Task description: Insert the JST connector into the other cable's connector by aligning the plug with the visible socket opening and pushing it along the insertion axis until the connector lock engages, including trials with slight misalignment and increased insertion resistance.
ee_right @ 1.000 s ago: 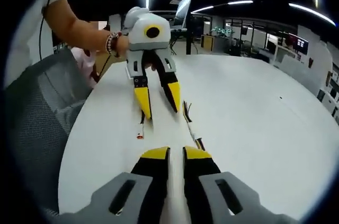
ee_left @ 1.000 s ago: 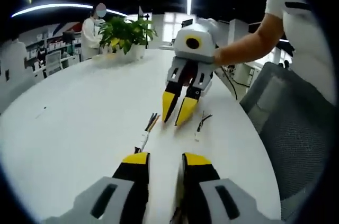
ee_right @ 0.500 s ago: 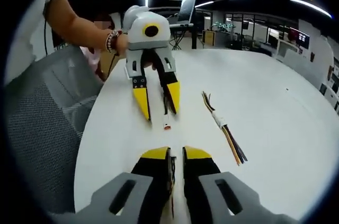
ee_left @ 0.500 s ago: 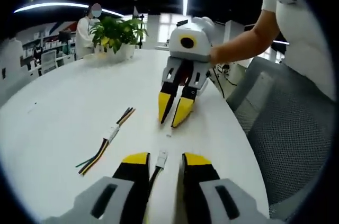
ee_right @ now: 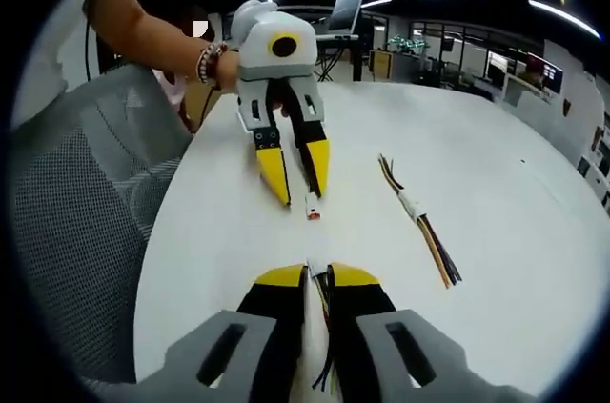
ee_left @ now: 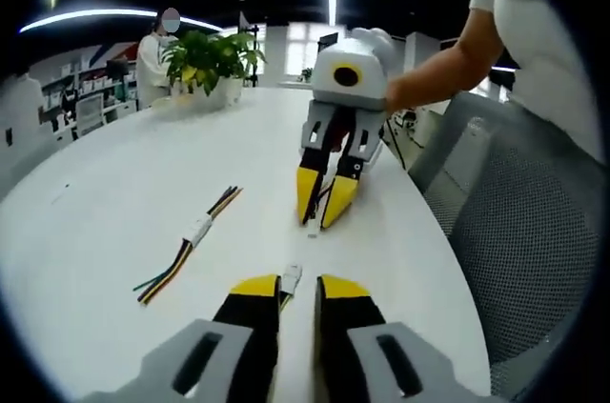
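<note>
Left gripper [ee_left: 299,286] low over the white table [ee_left: 114,203], pointing toward the other, jaws pinched on a cable whose white plug [ee_left: 291,276] sticks out between the yellow tips; seen opposite at [ee_right: 297,178], wrist wearing a bead bracelet [ee_right: 207,62]. Right gripper [ee_right: 315,276] likewise clamped on a cable, wires trailing back between the jaws; seen from the other side at [ee_left: 324,208], tilted down, its connector [ee_left: 312,229] at the tips. Plug and connector facing each other, near but apart. Spare cable [ee_left: 191,239] lying on the table to one side. Compared with half a second ago: left jaws closer together, the two grippers nearer, spare cable unmoved.
</note>
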